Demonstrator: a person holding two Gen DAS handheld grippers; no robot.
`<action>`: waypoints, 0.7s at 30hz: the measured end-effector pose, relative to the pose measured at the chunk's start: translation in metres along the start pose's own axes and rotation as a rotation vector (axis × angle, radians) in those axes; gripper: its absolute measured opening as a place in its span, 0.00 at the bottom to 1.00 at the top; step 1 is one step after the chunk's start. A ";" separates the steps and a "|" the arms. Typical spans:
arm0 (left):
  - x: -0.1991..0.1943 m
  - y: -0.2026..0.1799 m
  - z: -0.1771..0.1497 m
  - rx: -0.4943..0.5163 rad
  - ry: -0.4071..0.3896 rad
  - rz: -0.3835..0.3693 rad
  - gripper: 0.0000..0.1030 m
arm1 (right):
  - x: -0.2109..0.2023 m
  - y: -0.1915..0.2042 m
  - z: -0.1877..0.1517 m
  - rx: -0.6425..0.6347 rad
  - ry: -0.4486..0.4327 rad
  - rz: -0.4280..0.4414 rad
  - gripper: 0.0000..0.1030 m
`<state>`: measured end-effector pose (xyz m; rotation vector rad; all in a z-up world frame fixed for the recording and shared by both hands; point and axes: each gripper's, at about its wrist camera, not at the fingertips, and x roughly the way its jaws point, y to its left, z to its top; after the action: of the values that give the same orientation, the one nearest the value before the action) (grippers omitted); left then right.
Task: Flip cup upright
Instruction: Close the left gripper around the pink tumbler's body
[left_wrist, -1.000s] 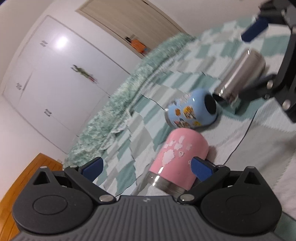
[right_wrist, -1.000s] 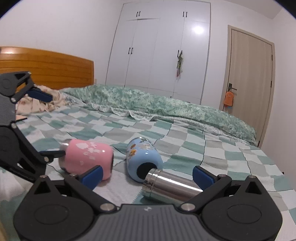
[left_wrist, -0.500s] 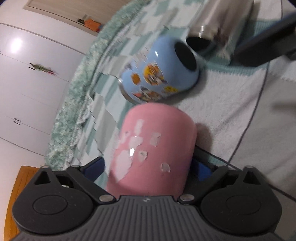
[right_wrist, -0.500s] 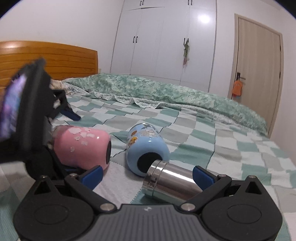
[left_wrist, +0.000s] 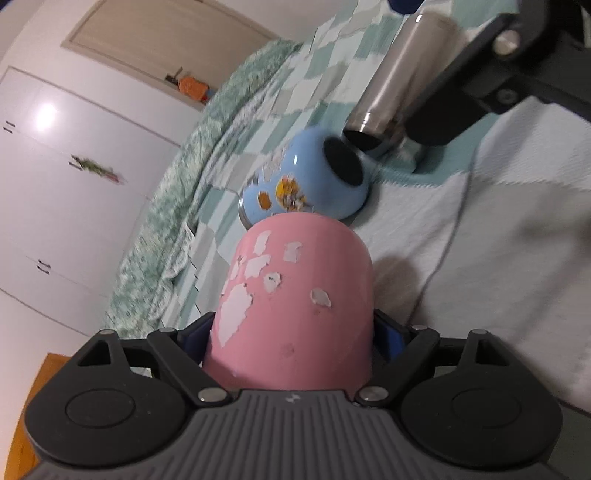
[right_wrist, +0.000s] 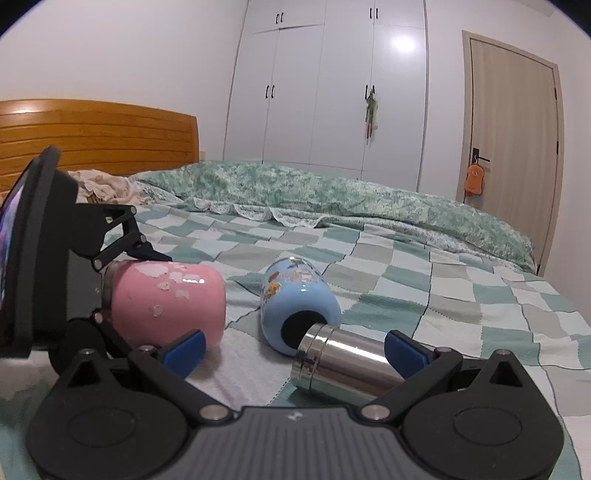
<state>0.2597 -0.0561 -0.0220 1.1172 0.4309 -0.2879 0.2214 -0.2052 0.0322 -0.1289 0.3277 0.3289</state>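
A pink cup (left_wrist: 299, 302) with peeled white patches lies on its side on the bed. My left gripper (left_wrist: 291, 332) is closed around its base end, blue pads against both sides; in the right wrist view the pink cup (right_wrist: 170, 302) sits between the left gripper's arms. A blue cartoon cup (right_wrist: 295, 302) lies on its side, mouth toward me; it also shows in the left wrist view (left_wrist: 306, 184). A steel cup (right_wrist: 340, 365) lies on its side between the open fingers of my right gripper (right_wrist: 295, 347), not gripped. The steel cup (left_wrist: 391, 96) shows in the left wrist view.
The cups lie on a green and white checked quilt (right_wrist: 424, 266). A rumpled green blanket (right_wrist: 332, 192) runs along the far side. A wooden headboard (right_wrist: 96, 136) stands at the left, white wardrobes (right_wrist: 332, 85) and a door (right_wrist: 513, 122) behind.
My left gripper has moved onto the pink cup and shut on its base end. My right gripper has edged closer around the steel cup.
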 end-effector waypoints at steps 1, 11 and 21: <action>-0.008 -0.001 0.002 0.001 -0.015 0.002 0.84 | -0.006 -0.001 0.000 0.003 -0.002 -0.001 1.00; -0.095 -0.033 0.019 0.026 -0.177 -0.039 0.83 | -0.084 -0.008 -0.005 0.019 -0.025 -0.050 1.00; -0.113 -0.084 0.038 0.058 -0.288 -0.150 0.83 | -0.141 -0.024 -0.026 0.037 0.010 -0.133 1.00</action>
<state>0.1309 -0.1243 -0.0223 1.0815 0.2515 -0.5885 0.0959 -0.2737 0.0562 -0.1155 0.3332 0.1909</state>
